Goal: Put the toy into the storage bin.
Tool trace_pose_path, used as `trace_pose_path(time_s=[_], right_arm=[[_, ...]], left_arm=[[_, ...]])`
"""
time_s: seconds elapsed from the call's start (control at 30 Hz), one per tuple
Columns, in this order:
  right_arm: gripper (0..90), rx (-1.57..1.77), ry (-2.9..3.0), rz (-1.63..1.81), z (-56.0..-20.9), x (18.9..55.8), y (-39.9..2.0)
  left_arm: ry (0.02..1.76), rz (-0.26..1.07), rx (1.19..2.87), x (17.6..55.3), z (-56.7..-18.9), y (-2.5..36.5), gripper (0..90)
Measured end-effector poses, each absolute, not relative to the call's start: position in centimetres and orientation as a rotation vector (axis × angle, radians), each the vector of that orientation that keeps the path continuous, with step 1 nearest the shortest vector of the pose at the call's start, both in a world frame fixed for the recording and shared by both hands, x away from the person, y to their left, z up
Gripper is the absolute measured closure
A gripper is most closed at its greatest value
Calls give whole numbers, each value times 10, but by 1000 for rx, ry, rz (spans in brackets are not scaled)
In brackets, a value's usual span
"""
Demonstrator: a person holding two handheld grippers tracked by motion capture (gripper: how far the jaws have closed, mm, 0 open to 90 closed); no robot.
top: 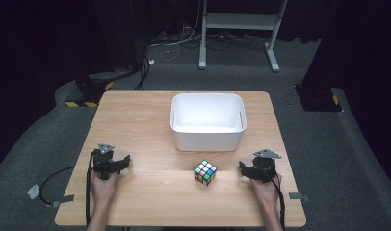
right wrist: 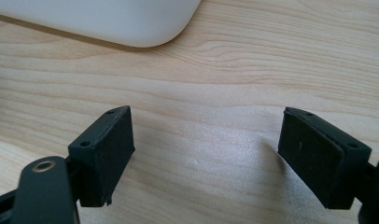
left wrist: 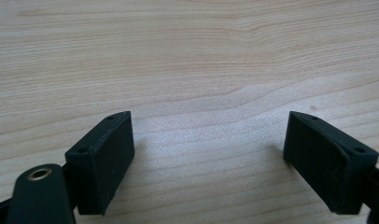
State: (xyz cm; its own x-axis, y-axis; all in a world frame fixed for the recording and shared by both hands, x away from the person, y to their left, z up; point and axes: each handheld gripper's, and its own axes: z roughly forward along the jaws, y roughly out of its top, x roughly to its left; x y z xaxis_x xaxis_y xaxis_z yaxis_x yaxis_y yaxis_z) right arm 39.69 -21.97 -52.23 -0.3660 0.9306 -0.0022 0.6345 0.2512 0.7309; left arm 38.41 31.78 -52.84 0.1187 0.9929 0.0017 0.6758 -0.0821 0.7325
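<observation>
Wooden table [top: 150, 202], cube [top: 205, 173] cornerwise (near-square)

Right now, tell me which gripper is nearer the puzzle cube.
Right. The right gripper sits just beside the puzzle cube, on its right; the left gripper is farther off, across bare table on the cube's left.

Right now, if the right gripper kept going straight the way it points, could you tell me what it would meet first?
Probably the white bin. In the right gripper view, the right gripper has open jaws with bare table ahead and the bin's rounded corner up and to the left. The cube appears off that line, though depth is unclear.
</observation>
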Motion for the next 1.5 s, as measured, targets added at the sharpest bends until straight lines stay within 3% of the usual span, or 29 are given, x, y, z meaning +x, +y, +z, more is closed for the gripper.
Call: trace_pose_path(time_s=[1.5], right_arm=[[180,1244,2221,1053,-516,343,-188]], left_arm=[[1618,706,1821,384,-528,318,165]])
